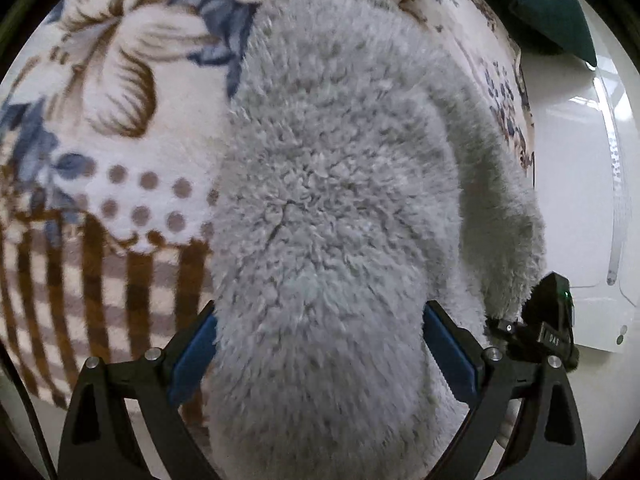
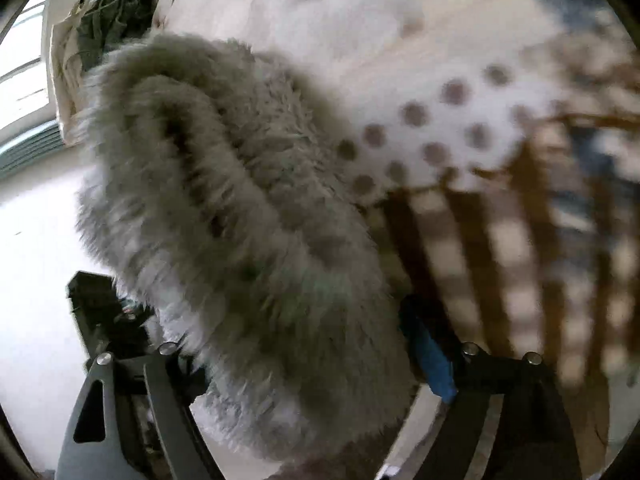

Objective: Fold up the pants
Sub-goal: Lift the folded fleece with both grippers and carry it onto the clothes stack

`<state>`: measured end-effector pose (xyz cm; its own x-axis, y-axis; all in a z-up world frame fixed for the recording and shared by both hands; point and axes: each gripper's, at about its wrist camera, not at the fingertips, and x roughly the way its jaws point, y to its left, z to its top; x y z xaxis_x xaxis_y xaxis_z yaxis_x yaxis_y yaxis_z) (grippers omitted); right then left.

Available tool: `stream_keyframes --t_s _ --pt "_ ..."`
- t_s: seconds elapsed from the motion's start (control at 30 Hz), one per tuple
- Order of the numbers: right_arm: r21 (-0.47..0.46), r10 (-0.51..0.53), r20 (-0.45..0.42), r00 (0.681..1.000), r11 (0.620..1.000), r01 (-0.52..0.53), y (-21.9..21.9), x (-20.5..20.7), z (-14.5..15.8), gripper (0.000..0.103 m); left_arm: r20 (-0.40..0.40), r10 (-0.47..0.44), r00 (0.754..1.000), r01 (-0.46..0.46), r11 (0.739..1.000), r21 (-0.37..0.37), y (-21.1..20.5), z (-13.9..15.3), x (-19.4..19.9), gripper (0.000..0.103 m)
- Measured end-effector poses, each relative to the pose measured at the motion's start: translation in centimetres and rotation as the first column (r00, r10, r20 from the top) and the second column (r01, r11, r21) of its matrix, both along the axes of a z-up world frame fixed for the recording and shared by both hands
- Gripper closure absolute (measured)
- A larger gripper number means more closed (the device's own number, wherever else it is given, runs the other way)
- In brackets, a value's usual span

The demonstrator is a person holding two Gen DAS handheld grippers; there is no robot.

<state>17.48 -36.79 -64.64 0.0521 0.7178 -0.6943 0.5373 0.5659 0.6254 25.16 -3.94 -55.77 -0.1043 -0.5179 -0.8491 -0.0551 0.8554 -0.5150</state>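
grey fleece pants [image 1: 320,200], floral brown-checked blanket [image 1: 100,120]

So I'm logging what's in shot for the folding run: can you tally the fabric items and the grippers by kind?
Grey fleece pants: 1
Patterned blanket under them: 1
Dark green cloth at the far edge: 1
Grippers: 2, the left gripper and the right gripper, each with pants between its fingers
Total: 5

grey fleece pants [image 1: 332,200] fill both jaw gaps; patterned blanket [image 1: 120,140] beside lies open
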Motion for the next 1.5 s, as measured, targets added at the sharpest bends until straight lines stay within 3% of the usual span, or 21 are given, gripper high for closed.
stream_keyframes --t_s 0.17,0.23,0.3,0.37,0.47,0.67,0.77,0.97,1.1,1.27,1.4,1.5 --pt "0.137 -0.016 0.04 0.999 0.99 0.01 1.2 0.7 -2.9 0.011 -0.049 0.032 0.998 -0.036 0.997 -0.07 0.3 -2.0 0.5 0.006" --pt "0.128 0.0 0.074 0.997 0.992 -0.01 1.4 0.9 -2.5 0.012 -0.047 0.035 0.998 -0.039 0.995 -0.093 0.4 -2.2 0.6 0.006" --pt "0.12 0.015 0.102 0.995 0.992 -0.027 2.0 1.0 -1.9 0.022 -0.025 0.028 0.999 -0.03 0.994 -0.109 0.4 -1.9 0.6 0.008" --pt "0.128 -0.013 0.111 0.994 0.992 -0.002 2.0 0.8 -1.5 0.047 0.027 0.024 0.999 -0.02 0.991 -0.133 0.6 -1.1 0.4 0.036" --pt "0.1 -0.054 0.124 0.991 0.994 0.042 2.3 0.1 -0.1 0.057 0.075 0.027 0.997 -0.014 0.984 -0.175 1.0 0.8 0.0 0.055" --pt "0.072 -0.079 0.174 0.982 0.995 0.067 4.1 -0.8 4.2 0.062 0.12 0.057 0.991 -0.031 0.977 -0.211 1.5 4.6 -0.5 0.058" --pt "0.079 -0.09 0.21 0.974 0.994 0.075 4.4 -0.7 7.3 0.062 0.156 0.074 0.985 -0.039 0.975 -0.219 2.0 8.2 -0.2 0.058" --pt "0.071 -0.063 0.309 0.949 0.997 0.043 5.3 3.1 16.6 0.062 0.238 0.11 0.965 -0.049 0.967 -0.249 3.2 16.1 2.8 0.058" --pt "0.04 -0.046 0.38 0.924 0.999 0.034 6.0 7.9 22.7 0.062 0.296 0.116 0.948 -0.03 0.96 -0.279 4.0 21.6 7.9 0.058" --pt "0.013 -0.057 0.446 0.893 0.998 0.057 8.2 17.2 28.0 0.062 0.356 0.11 0.928 0.007 0.95 -0.312 6.6 27.1 18.6 0.058" --pt "0.006 -0.069 0.486 0.871 0.997 0.076 10.8 26.7 30.1 0.062 0.39 0.099 0.915 0.031 0.95 -0.312 8.1 29.0 27.4 0.058" --pt "0.002 -0.074 0.489 0.869 0.996 0.084 10.8 34.2 30.2 0.062 0.402 0.098 0.911 0.033 0.951 -0.306 9.9 28.8 34.9 0.058"
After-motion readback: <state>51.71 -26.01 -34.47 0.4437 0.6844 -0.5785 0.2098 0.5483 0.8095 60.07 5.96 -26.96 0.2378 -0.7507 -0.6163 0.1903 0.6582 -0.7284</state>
